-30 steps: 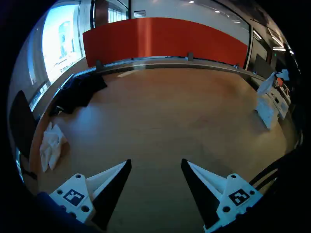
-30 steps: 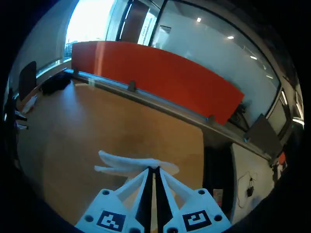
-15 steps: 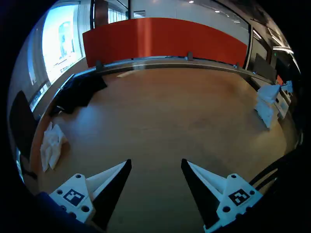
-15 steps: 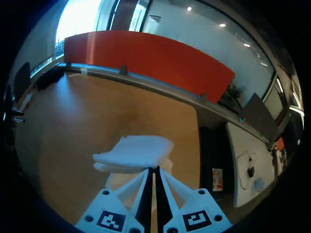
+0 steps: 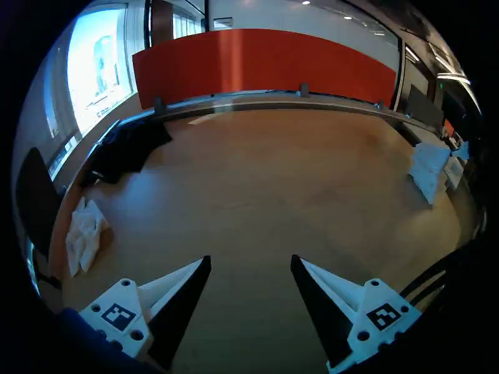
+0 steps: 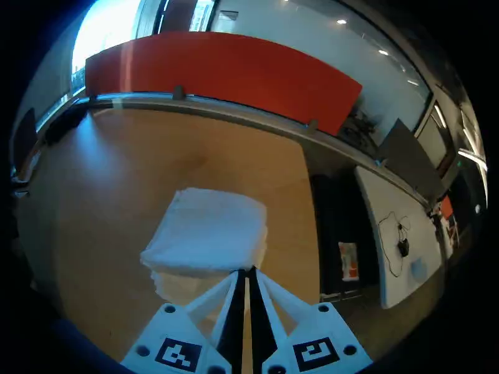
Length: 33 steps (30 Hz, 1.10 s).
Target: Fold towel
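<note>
White cloth, folded towel, likely soft, light and limp, on the counter well short of the red partition; right tool clenched on its near edge, the surest hold; left tool released, empty.

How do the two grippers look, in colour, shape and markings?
Both are alike. The left gripper has two white plastic fingers that taper to points, with black inner faces. Each finger base carries a square black-and-white marker and small round holes. The right gripper has the same white fingers, black inner faces and markers.
</note>
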Available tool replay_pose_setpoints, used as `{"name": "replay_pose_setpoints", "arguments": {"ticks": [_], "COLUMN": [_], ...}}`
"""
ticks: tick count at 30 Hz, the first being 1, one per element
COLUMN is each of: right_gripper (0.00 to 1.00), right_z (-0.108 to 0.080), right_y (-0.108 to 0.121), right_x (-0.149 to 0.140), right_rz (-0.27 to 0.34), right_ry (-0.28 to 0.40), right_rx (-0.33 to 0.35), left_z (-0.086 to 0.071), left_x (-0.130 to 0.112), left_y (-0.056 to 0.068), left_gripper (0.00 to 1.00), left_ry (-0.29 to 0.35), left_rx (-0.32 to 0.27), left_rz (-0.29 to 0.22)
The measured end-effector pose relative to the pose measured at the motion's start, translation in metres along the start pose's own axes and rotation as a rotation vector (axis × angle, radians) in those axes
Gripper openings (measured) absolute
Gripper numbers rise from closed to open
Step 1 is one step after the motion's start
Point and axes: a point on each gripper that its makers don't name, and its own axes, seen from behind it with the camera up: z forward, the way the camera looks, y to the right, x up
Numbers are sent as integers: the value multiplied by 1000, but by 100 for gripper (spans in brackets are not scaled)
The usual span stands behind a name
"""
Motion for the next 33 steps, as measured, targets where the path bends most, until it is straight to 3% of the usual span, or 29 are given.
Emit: {"name": "replay_pose_setpoints", "arguments": {"ticks": [24, 33], "right_gripper": [6, 15], "right_z": [19, 20], "right_y": [10, 17], "right_x": [-42, -58], "right_rz": [24, 32], "right_ry": [-102, -137], "right_rx": [-37, -80], "left_z": [-2, -2], "left_x": [-5, -2], "left_y": [-3, -4], "left_gripper": [95, 95], "left_ry": [-8, -5], "left_rx": [9, 9], "left_rz": [2, 3]}}
